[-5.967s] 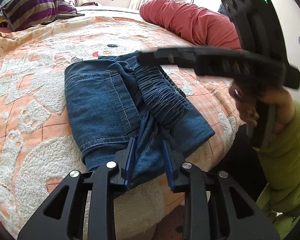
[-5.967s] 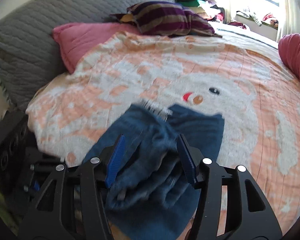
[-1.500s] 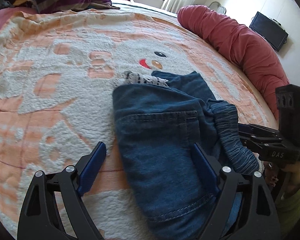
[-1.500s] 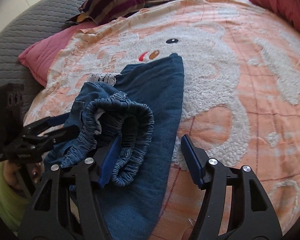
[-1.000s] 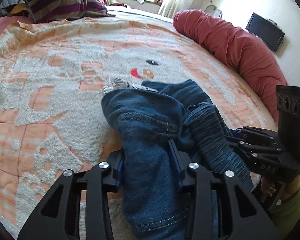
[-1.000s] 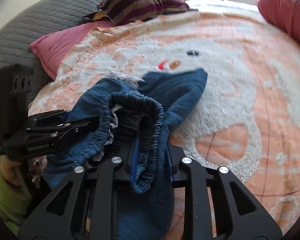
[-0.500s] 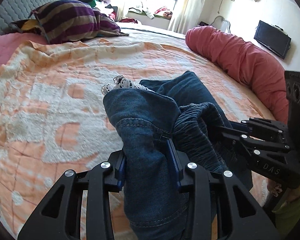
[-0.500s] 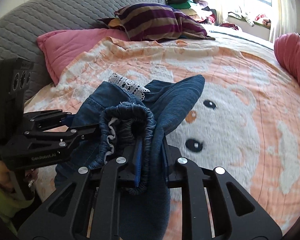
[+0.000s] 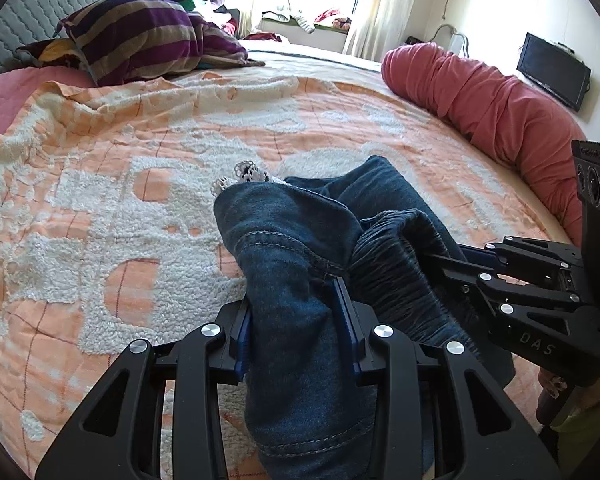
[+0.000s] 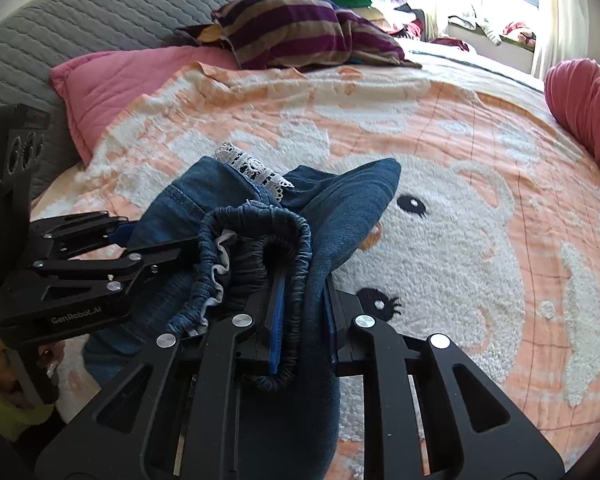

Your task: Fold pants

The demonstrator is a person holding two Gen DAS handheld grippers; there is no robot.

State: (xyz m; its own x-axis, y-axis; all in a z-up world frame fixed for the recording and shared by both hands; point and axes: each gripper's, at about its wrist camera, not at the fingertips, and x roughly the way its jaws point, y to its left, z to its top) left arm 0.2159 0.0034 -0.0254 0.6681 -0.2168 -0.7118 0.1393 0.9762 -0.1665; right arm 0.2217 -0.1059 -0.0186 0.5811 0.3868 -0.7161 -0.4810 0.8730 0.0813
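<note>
The folded blue denim pants (image 9: 300,248) with a lace-trimmed hem (image 10: 252,170) are lifted off the orange-and-white blanket (image 9: 100,200). My left gripper (image 9: 296,320) is shut on the pocket side of the bundle. My right gripper (image 10: 300,316) is shut on the gathered elastic waistband (image 10: 260,236). The right gripper also shows in the left wrist view (image 9: 452,258), and the left gripper in the right wrist view (image 10: 140,242). The bundle hangs between both grippers near the bed's front edge.
A red bolster (image 9: 492,112) lies along the bed's right side. A striped pillow (image 10: 296,28), a pink pillow (image 10: 112,80) and a grey headboard (image 10: 80,20) are at the back. A bear face (image 10: 440,240) is on the blanket.
Both grippers have risen with the pants, lifting the bundle higher off the blanket. Before that, both jaws closed from open onto the denim.
</note>
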